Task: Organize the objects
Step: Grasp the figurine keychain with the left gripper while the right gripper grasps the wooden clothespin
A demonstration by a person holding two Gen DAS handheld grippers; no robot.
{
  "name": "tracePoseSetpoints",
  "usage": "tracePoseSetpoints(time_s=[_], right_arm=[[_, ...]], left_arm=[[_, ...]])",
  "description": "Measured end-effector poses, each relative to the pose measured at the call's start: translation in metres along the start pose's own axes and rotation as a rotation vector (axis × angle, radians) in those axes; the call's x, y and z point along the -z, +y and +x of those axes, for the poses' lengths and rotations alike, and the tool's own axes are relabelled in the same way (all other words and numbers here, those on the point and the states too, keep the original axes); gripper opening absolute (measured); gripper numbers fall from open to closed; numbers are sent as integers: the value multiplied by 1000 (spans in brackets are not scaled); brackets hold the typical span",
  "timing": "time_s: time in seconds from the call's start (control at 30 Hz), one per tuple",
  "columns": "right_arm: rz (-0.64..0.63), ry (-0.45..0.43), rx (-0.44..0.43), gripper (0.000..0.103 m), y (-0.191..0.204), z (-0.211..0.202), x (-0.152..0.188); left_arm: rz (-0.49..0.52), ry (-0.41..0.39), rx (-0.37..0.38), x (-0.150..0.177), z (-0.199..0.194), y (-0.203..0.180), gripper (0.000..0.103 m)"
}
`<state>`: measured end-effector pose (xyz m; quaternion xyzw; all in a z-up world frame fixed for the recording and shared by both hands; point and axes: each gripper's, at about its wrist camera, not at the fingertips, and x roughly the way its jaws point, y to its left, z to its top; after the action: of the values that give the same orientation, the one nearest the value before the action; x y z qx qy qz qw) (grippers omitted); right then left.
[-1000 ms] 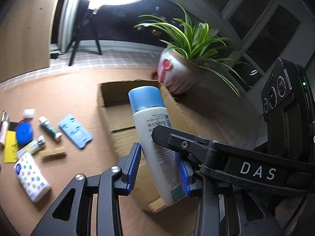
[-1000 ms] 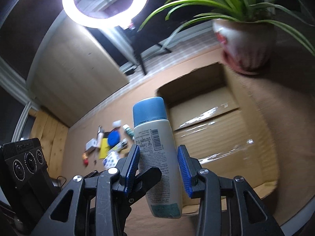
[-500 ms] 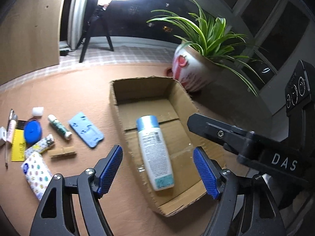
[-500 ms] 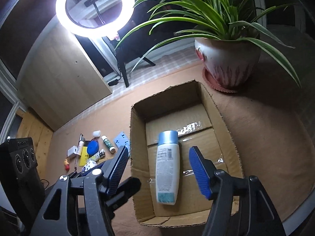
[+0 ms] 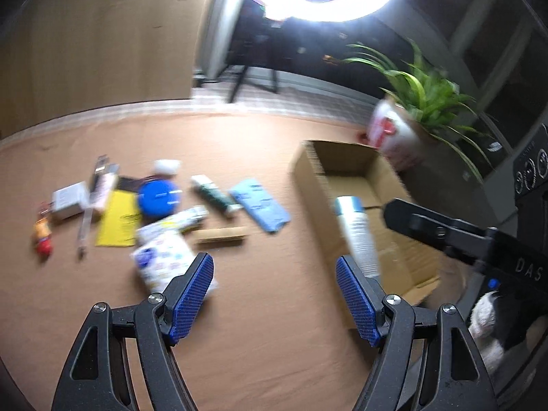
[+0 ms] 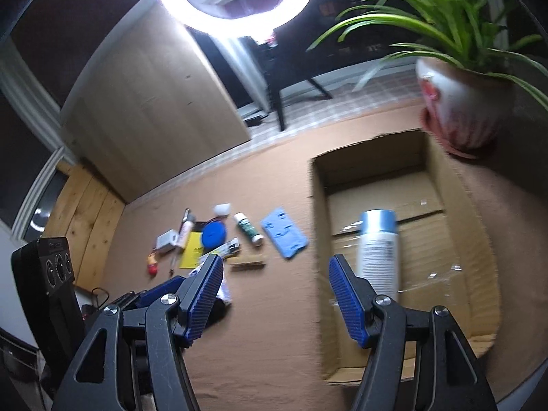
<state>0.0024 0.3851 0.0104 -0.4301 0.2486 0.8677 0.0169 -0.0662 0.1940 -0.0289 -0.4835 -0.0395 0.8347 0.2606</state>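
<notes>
Right wrist view: white bottle (image 6: 378, 250) with blue cap lying in cardboard box (image 6: 479, 239), right of scattered small items. Right gripper (image 6: 274, 294) and left gripper (image 5: 274, 294) both open, empty.

Corrugated cardboard box (image 6: 455, 185), smooth plastic bottle (image 6: 378, 250), matt brown tabletop (image 5: 260, 325), glossy ceramic pot (image 6: 459, 102)

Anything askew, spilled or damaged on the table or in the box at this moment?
Nothing stands out. The bottle lies on its side in the cardboard box, cap on, no spill visible. The small items sit loosely grouped on the table.
</notes>
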Motion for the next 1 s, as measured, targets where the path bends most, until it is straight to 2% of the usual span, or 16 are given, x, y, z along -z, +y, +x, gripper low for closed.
tracePoseSetpoints(time_s=[0.23,0.43,0.63,0.77,1.0], right_arm=[[-38,80,-25,61,35,39,2],[-44,171,-38,60,50,84,-1],[-79,245,-6,45,56,128,-9],[-93,290,32,43,55,155,-13],[-89,315,72,43,46,181,-16]], left_arm=[[-131,2,-105,8,-20,91,77],[-216,11,-174,15,-29,159,77],[-258,23,-212,17,-28,200,77],[-276,33,-227,14,-25,223,77],[-288,56,-255,-2,-6,249,77]])
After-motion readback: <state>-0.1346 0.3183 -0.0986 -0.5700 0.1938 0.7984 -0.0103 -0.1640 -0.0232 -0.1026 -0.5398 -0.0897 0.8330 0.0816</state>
